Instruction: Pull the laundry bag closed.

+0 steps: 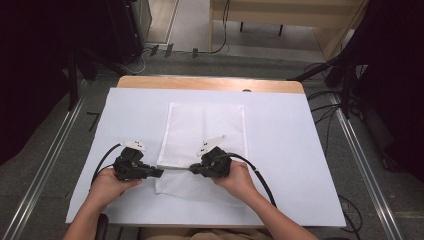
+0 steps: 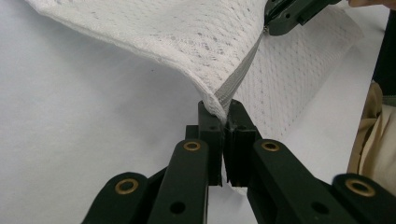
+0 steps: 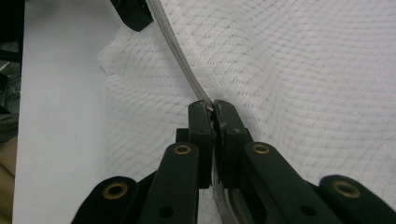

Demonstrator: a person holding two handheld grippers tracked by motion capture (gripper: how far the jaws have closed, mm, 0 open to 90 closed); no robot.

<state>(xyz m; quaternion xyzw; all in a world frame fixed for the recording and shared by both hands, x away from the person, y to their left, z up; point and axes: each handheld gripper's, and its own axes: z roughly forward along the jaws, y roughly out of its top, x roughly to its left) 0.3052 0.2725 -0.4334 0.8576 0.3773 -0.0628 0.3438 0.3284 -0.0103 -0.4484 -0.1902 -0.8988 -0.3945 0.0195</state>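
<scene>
**Two Grippers Hold the Zipper Line of the Mesh Bag**

Near my edge of the table (image 1: 280,150), a white mesh bag (image 1: 207,130) lies flat on the white sheet. Its long side runs from near to far. A grey zipper (image 1: 176,169) runs across it from left to right, close to the near end.

I hold my left gripper (image 1: 159,172) at the left end of the zipper. Its jaws are pressed tight together on the corner of the bag, right where the grey strip ends. In the left gripper view, the mesh bag (image 2: 196,42) lifts up off the table from that pinch, and the zipper (image 2: 240,77) runs away toward the other gripper.

I hold my right gripper (image 1: 192,169) a bit to the right, on the same grey line. Its jaws are squeezed shut too, on the zipper (image 3: 180,60). I think it holds the little zipper pull, but it is too small to see well.

So the two grippers point at each other, tip to tip, with a short bit of zipper between them. The zipper lies left to right, so I think the next pull must go along that line. The right gripper should slide to the right. The left one should stay put and keep the bag from sliding.
</scene>
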